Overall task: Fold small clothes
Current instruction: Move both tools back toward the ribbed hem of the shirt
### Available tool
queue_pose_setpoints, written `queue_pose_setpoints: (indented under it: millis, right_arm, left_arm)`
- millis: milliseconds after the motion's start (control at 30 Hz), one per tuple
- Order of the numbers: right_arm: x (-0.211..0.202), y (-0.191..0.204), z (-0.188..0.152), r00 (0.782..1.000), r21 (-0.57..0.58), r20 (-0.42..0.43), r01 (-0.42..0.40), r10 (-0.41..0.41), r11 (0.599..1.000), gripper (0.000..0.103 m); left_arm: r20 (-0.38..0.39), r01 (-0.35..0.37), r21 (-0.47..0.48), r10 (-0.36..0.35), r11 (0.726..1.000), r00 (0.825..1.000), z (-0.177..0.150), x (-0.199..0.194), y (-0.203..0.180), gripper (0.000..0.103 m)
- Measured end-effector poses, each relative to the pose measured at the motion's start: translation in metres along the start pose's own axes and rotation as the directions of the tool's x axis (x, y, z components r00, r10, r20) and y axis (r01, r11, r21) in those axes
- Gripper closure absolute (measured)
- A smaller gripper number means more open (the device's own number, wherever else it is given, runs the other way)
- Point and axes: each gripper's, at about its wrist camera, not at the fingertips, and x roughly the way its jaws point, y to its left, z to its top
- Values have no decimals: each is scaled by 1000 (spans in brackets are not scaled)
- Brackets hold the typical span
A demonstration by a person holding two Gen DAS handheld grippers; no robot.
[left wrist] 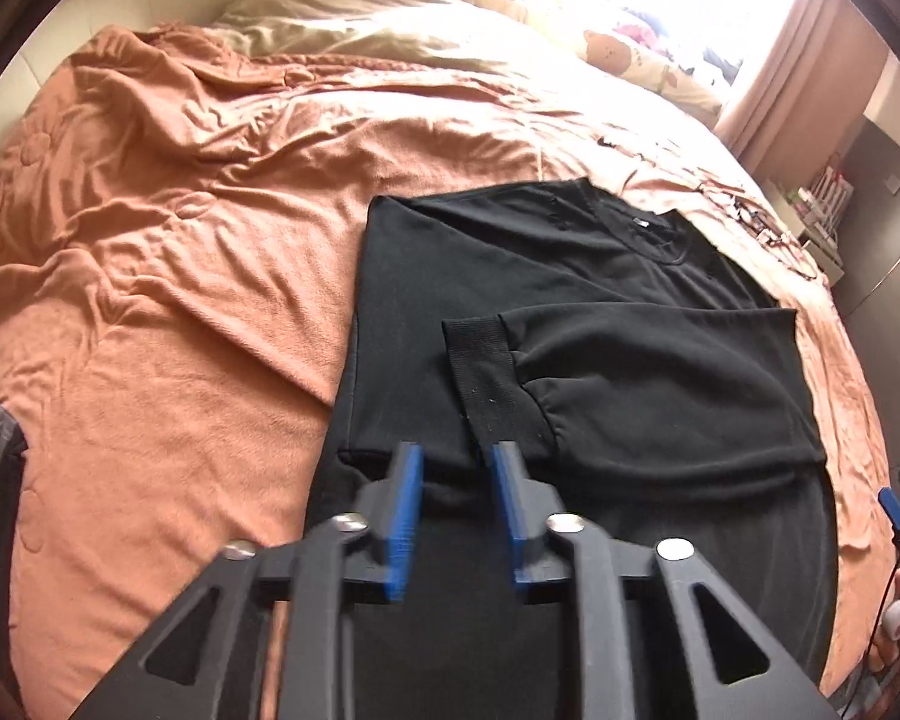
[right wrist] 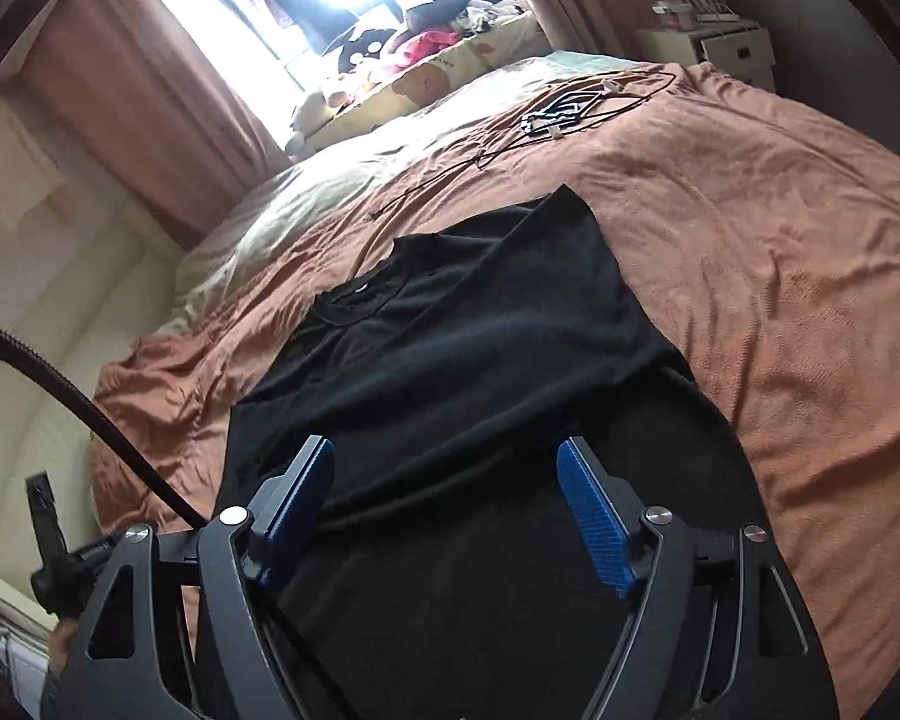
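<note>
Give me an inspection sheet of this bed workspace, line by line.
Surface: wrinkled orange fleece bedspread over a wide bed.
Job's things: black long-sleeved sweatshirt lying flat, one sleeve folded across the body, ribbed cuff on top.
Clutter: tangle of thin black cords with white pieces on the bed's far side.
Grippers: left gripper open above the sweatshirt's lower part, nothing between the blue pads; right gripper wide open, empty.
Cables: thick black cable curving past the right gripper.
Surroundings: pink curtains, bright window, plush toys on the sill, white nightstand.
</note>
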Motion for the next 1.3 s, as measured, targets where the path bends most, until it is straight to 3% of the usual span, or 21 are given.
queue_pose_setpoints:
  millis: [100,200,433,567,733,900,1033,1200,1300]
  right_arm:
    - [-17,13,-7,997,-88,-10,72,-73,994,5]
    - [-33,26,-16,989,-171,-24,140,-146,975,1]
    - [-68,54,-34,966,-338,9,246,-258,908,1]
    - [-95,67,-50,977,-372,-26,187,-212,909,1]
    - [-123,72,-67,983,-422,-12,162,-184,892,1]
    - [-155,69,-88,982,-445,33,179,-184,878,1]
    - [-188,69,-120,965,-513,147,264,-219,817,1]
    - [-209,49,-141,975,-452,84,220,-204,865,1]
    - [-223,40,-152,972,-438,79,232,-220,869,1]
  left_arm:
    - [72,13,4,-13,1000,997,-12,-29,1,18]
    - [122,-14,33,10,999,993,-23,-54,-1,7]
    - [160,-17,65,6,998,987,-54,-95,4,6]
    - [191,-16,53,5,998,982,-76,-115,9,6]
    - [218,-10,51,-2,999,976,-106,-135,16,6]
    - [248,-8,37,-1,999,969,-140,-153,29,6]
    - [243,37,1,-36,999,969,-165,-166,43,6]
    - [270,7,6,-9,1000,963,-199,-183,53,6]
    - [276,7,18,-12,1000,961,-219,-193,54,6]
